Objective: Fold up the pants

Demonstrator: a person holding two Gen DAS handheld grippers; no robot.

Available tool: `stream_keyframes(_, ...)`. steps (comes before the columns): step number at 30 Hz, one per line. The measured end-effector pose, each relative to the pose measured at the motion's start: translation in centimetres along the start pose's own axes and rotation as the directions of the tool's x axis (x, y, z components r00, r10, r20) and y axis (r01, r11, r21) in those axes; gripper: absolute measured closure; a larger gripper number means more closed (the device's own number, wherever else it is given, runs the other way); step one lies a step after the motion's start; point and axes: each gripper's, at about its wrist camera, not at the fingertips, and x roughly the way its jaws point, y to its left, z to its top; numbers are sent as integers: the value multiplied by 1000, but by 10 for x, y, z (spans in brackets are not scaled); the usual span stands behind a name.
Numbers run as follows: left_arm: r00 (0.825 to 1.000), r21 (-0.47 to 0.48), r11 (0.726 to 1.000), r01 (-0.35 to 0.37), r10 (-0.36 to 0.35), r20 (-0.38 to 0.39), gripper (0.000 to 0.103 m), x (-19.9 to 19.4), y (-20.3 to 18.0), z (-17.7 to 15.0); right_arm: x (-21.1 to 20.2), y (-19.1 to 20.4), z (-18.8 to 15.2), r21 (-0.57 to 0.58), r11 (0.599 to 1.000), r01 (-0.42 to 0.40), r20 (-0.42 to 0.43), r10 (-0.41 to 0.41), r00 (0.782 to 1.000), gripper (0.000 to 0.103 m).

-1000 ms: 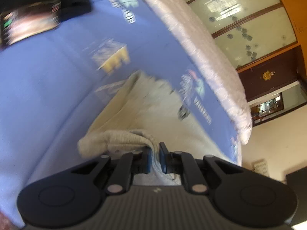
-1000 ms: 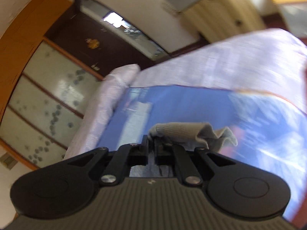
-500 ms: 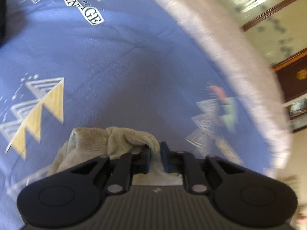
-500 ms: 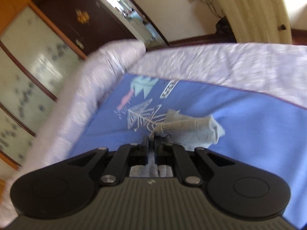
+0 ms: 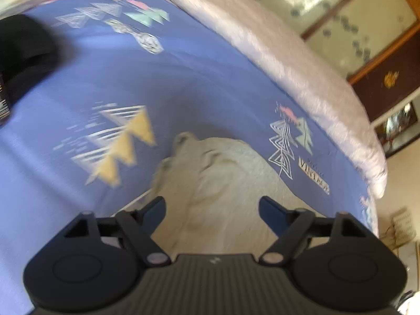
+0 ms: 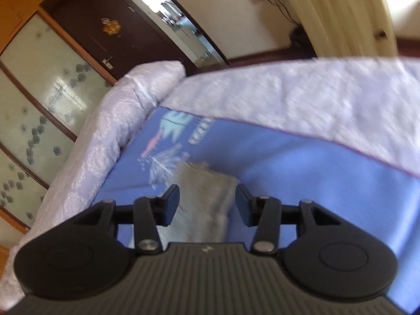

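The beige pants (image 5: 220,183) lie bunched on the blue printed sheet (image 5: 183,84) of the bed, under both tongs. The left tongs (image 5: 212,207) stand wide apart and the right tongs (image 6: 207,200) partly apart, neither pressing the cloth. A fold looks laid down; smoothing or another fold probably remains. A second ago both tongs pinched the fabric and carried it; their jaws have just been opening, letting it drop between them.

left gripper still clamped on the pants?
No: the left gripper has just been opening, and its jaws stand wide apart with the beige pants lying loose between them on the blue sheet.
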Motion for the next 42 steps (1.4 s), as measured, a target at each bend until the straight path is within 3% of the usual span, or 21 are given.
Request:
stream_keyframes(2, 1000, -75, 997, 4, -1, 31, 13, -20, 19, -14, -2, -11, -9, 34, 999, -13, -34, 14, 999, 52)
stream_keyframes(6, 999, -138, 990, -15, 9, -43, 13, -18, 32, -50, 10, -8, -24, 57, 998, -19, -84, 24, 996, 52)
stream_keyframes(11, 992, -156, 987, 44, -61, -108, 12, 23, 19, -82, 32, 3, -35, 69, 997, -26, -100, 33, 994, 52)
stream_keyframes(15, 982, -214, 972, 94, -126, -144, 10, 63, 10, -85, 47, 11, -36, 83, 995, -50, -102, 58, 993, 51)
stream_keyframes(18, 985, -208, 974, 89, -117, -126, 8, 90, 0, -87, 57, 14, -36, 97, 993, -70, -111, 81, 990, 51)
stream_keyframes(19, 989, -191, 978, 90, -109, -97, 16, 92, -5, -86, 62, 18, -37, 88, 994, -65, -112, 75, 991, 53)
stream_keyframes(20, 992, -177, 981, 73, -90, -89, 54, 93, -9, -84, 64, 22, -37, 68, 996, -51, -111, 58, 992, 64)
stream_keyframes(21, 990, -176, 983, 57, -78, -114, 78, 99, -11, -81, 65, 26, -38, 42, 999, -19, -112, 23, 993, 89)
stream_keyframes(22, 984, -205, 977, 50, -84, -160, 96, 106, -8, -77, 67, 29, -37, 21, 1000, 19, -119, -16, 993, 94)
stream_keyframes(24, 978, -273, 961, 50, -103, -183, 97, 106, 0, -70, 59, 29, -31, 48, 998, 35, -103, -30, 994, 95)
stream_keyframes(28, 980, -265, 955, 131, -165, -110, 97, 58, -3, -43, 17, 45, -7, 54, 999, 1, -47, 1, 999, 96)
stream_keyframes(31, 985, -237, 967, 90, -122, -123, 97, 22, -9, -27, -21, 63, 5, 0, 999, 32, -62, -32, 998, 96)
stream_keyframes(34, 984, -222, 970, 104, -132, -117, 97, -12, -4, -24, -70, 64, 15, -28, 999, 27, -68, -29, 997, 96)
stream_keyframes(38, 985, -140, 989, 55, -76, -155, 96, -37, 14, -57, -138, 35, -1, -68, 998, 3, -66, -7, 998, 96)
stream_keyframes(42, 967, -179, 984, -6, -40, -252, 95, -31, 57, -113, -191, -38, -42, -20, 1000, 17, -95, -19, 995, 95)
